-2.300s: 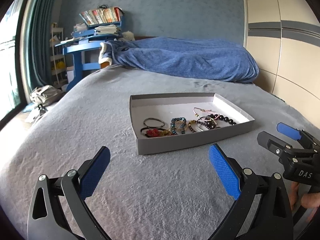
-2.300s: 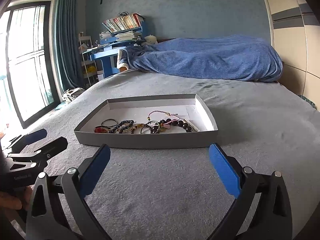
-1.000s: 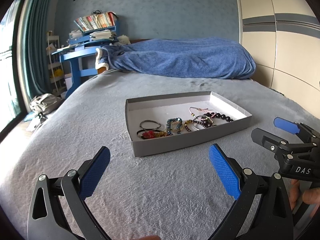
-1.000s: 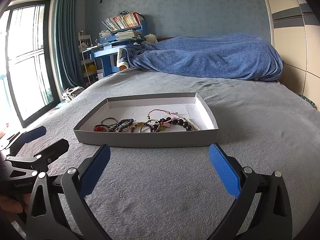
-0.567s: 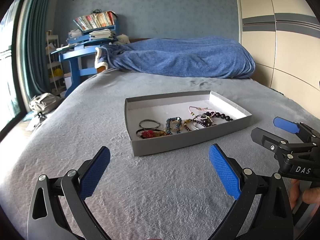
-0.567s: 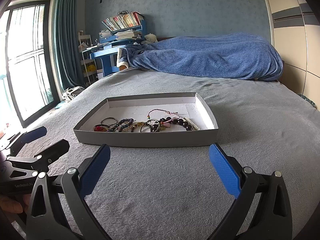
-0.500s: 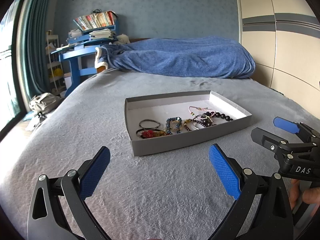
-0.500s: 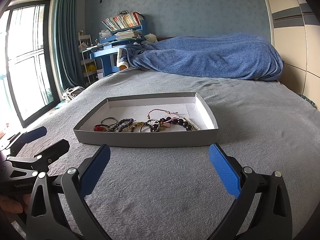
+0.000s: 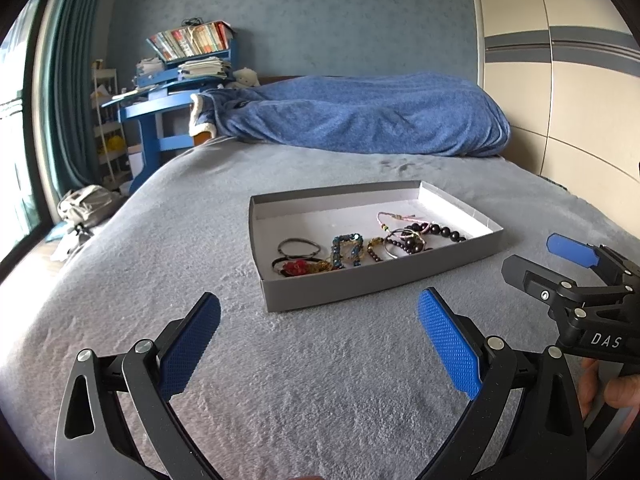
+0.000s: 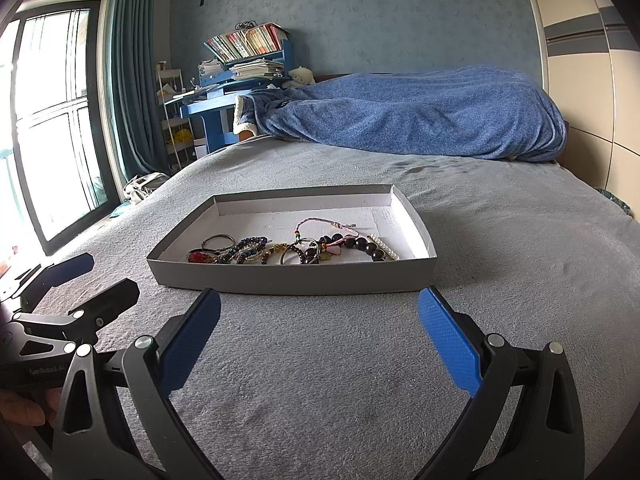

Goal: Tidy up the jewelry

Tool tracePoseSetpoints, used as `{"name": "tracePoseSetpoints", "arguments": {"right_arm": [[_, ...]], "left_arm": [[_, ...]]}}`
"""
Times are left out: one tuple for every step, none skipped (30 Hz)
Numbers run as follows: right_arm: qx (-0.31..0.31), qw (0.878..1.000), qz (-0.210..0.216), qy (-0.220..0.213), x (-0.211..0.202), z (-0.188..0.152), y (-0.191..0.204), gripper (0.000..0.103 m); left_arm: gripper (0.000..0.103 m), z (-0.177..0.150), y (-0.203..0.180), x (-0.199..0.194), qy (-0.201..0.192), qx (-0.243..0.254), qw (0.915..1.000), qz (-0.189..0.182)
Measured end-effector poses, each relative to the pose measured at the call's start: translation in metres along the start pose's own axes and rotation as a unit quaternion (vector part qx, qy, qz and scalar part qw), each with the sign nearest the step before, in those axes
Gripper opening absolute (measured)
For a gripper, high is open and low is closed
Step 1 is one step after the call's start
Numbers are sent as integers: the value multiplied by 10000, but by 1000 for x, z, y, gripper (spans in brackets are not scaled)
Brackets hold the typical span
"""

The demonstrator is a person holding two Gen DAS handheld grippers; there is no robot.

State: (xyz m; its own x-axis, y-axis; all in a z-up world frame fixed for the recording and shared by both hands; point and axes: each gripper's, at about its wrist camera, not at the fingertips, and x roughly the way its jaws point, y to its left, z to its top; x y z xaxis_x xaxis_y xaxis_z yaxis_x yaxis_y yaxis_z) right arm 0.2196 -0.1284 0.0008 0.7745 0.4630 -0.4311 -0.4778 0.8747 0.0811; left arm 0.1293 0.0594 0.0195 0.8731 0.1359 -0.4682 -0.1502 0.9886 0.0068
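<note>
A shallow grey cardboard tray [image 9: 376, 276] [image 10: 296, 280] lies on the grey bed cover. It holds a tangle of jewelry: black hair ties [image 9: 299, 247], a red piece [image 9: 294, 267], a blue beaded bracelet [image 9: 347, 249] [image 10: 248, 249], a dark bead bracelet [image 9: 436, 233] [image 10: 360, 245], a pink cord bracelet [image 10: 320, 224] and a white pearl strand [image 10: 384, 246]. My left gripper [image 9: 318, 344] is open and empty, short of the tray's near left corner. My right gripper [image 10: 318, 340] is open and empty, short of the tray's near wall; it also shows in the left wrist view [image 9: 560, 268].
A rumpled blue blanket [image 10: 420, 116] lies across the far end of the bed. A blue desk with books [image 10: 240, 68] and a window [image 10: 48, 120] stand to the left. Cream wardrobe doors [image 9: 560, 80] stand to the right. A bag [image 9: 84, 206] lies on the floor.
The left wrist view tilted and settled between 2.3 s and 1.0 s ago, with the tray now slightly further off. In the last half second nothing has visibly moved.
</note>
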Motion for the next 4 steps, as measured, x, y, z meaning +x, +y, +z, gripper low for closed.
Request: {"name": "tracePoseSetpoints", "arguments": {"right_arm": [[-3,10000,-2,1,0,0,0,98],[-4,10000,-1,0,0,0,0,98],[-4,10000,1,1,0,0,0,98],[-8,10000,1,4,0,0,0,98]], "left_arm": [[98,0,0,0,2,-2,10000,-1],[98,0,0,0,6,0,10000,-3],[98,-1,1,0,8,0,10000,-4],[98,0,0,0,6,7,10000,-3]]}}
